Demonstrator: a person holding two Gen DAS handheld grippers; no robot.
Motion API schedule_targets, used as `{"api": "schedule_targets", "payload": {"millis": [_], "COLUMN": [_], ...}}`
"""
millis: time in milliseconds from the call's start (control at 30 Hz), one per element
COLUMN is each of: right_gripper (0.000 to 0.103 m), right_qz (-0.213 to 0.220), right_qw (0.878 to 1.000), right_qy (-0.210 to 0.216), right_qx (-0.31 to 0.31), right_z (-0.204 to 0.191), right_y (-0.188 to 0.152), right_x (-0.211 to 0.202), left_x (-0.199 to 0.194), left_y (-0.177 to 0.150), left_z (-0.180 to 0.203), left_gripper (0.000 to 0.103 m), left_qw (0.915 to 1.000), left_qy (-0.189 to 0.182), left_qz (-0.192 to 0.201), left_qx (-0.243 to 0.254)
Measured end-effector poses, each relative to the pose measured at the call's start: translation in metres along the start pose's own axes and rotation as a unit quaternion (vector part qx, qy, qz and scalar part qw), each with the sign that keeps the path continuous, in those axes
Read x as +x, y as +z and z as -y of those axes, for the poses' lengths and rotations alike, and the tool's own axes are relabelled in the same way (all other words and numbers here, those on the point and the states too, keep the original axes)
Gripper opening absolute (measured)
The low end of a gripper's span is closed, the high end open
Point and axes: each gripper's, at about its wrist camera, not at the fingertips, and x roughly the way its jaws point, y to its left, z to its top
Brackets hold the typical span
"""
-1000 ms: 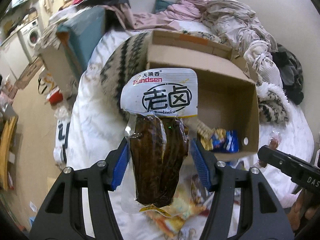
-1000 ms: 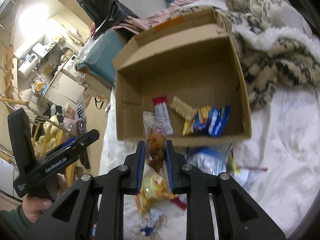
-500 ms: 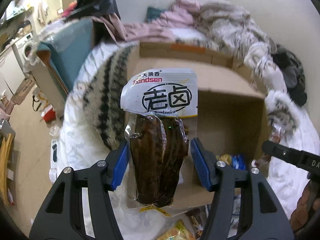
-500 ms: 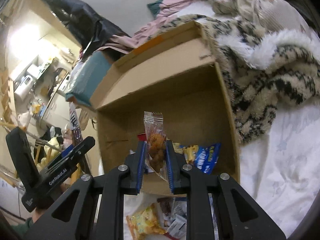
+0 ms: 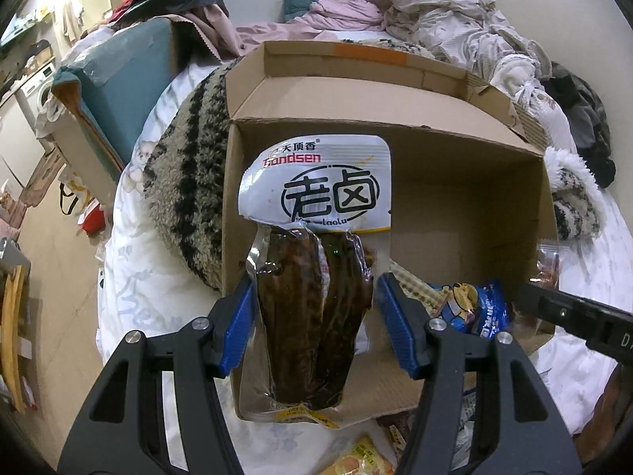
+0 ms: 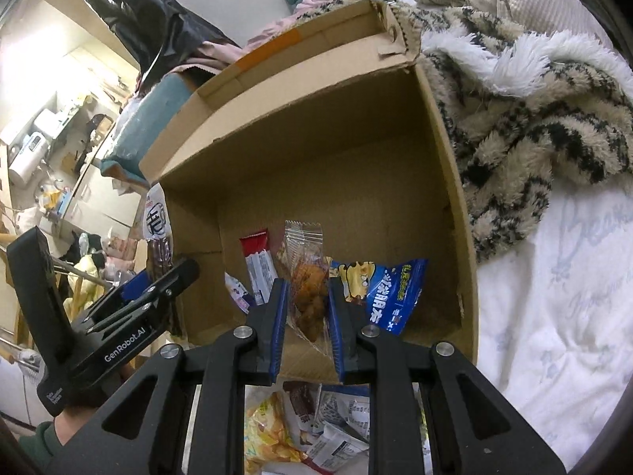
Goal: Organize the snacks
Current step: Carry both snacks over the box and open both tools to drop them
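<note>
An open cardboard box (image 5: 467,198) (image 6: 336,182) lies on the bed. My left gripper (image 5: 312,308) is shut on a large vacuum pack of dark braised meat with a white label (image 5: 316,237), held upright at the box's front left corner; it also shows in the right wrist view (image 6: 158,245). My right gripper (image 6: 304,304) is shut on a small clear packet of orange-brown snack (image 6: 306,289), held over the box's front edge. Inside the box lie a blue snack bag (image 6: 385,293) (image 5: 470,308), a red-and-white bar (image 6: 259,265) and a small purple-white packet (image 6: 237,293).
Loose snack packets (image 6: 308,427) lie on the white sheet in front of the box. A patterned fuzzy blanket (image 6: 534,126) lies right of and behind the box. A teal box (image 5: 114,87) and piled clothes (image 5: 415,8) sit at the bed's far side.
Both grippers moved forward toward the box with their packs. The box now fills more of both views, and the right gripper's packet is over the box's front edge.
</note>
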Motion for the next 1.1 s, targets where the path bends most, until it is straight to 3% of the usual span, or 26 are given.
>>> {"api": "schedule_targets", "payload": {"millis": [567, 667, 700, 767, 833, 867, 1100], "right_gripper": [0.024, 0.024, 0.024, 0.029, 0.055, 0.059, 0.062], "right_qz": [-0.012, -0.011, -0.012, -0.014, -0.011, -0.005, 0.003], "right_qw": [1.0, 1.0, 1.0, 1.0, 1.0, 1.0, 1.0], "right_qy": [0.007, 0.008, 0.007, 0.005, 0.003, 0.005, 0.003], "right_qx": [0.001, 0.003, 0.003, 0.007, 0.009, 0.009, 0.014], "right_z": [0.004, 0.005, 0.006, 0.007, 0.009, 0.009, 0.011], "right_y": [0.002, 0.002, 0.002, 0.003, 0.002, 0.002, 0.004], "right_x": [0.006, 0.005, 0.005, 0.005, 0.004, 0.002, -0.005], "left_x": [-0.005, -0.005, -0.006, -0.009, -0.011, -0.012, -0.017], "left_y": [-0.002, -0.002, -0.002, -0.001, -0.001, -0.001, -0.001], "left_z": [0.001, 0.001, 0.001, 0.002, 0.003, 0.003, 0.002], "left_gripper": [0.06, 0.066, 0.073, 0.085, 0.09, 0.09, 0.091], "left_qw": [0.9998, 0.9998, 0.9998, 0.9997, 0.9996, 0.9996, 0.9994], "left_qy": [0.006, 0.002, 0.0, -0.001, -0.005, -0.006, -0.001], "left_qz": [0.015, 0.013, 0.014, 0.021, 0.026, 0.026, 0.031], "left_qx": [0.011, 0.012, 0.012, 0.013, 0.012, 0.012, 0.015]}}
